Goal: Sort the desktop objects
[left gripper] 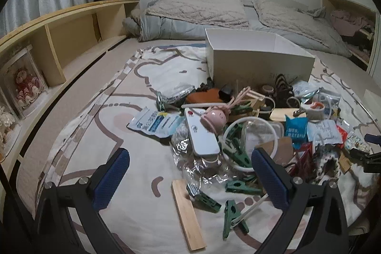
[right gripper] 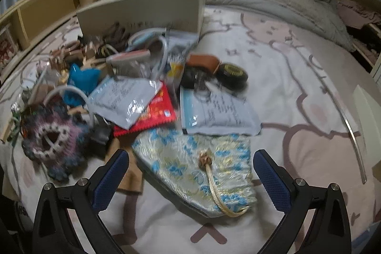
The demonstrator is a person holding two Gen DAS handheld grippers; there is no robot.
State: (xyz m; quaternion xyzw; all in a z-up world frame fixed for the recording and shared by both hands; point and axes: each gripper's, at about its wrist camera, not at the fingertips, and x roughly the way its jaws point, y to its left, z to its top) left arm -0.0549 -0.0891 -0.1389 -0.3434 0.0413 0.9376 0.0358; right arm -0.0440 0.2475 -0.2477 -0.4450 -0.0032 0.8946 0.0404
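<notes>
A heap of small objects lies on a patterned bed sheet before a white open box (left gripper: 259,58). My left gripper (left gripper: 190,179) is open above crumpled clear plastic (left gripper: 202,168), with a white remote (left gripper: 202,135), green clothes pegs (left gripper: 240,186) and a wooden slat (left gripper: 188,213) close by. In the right wrist view the same box (right gripper: 142,13) stands behind the pile. My right gripper (right gripper: 191,176) is open, its fingers on either side of a brocade pouch (right gripper: 195,168) with a gold cord. A crocheted piece (right gripper: 52,137) lies to its left.
Wooden shelving (left gripper: 59,32) runs along the left with a doll case (left gripper: 23,85). Folded duvets and pillows (left gripper: 197,11) lie behind the box. White packets (right gripper: 219,113), a red packet (right gripper: 157,116) and a black round tin (right gripper: 233,75) sit in the pile. A metal strip (right gripper: 352,130) lies at right.
</notes>
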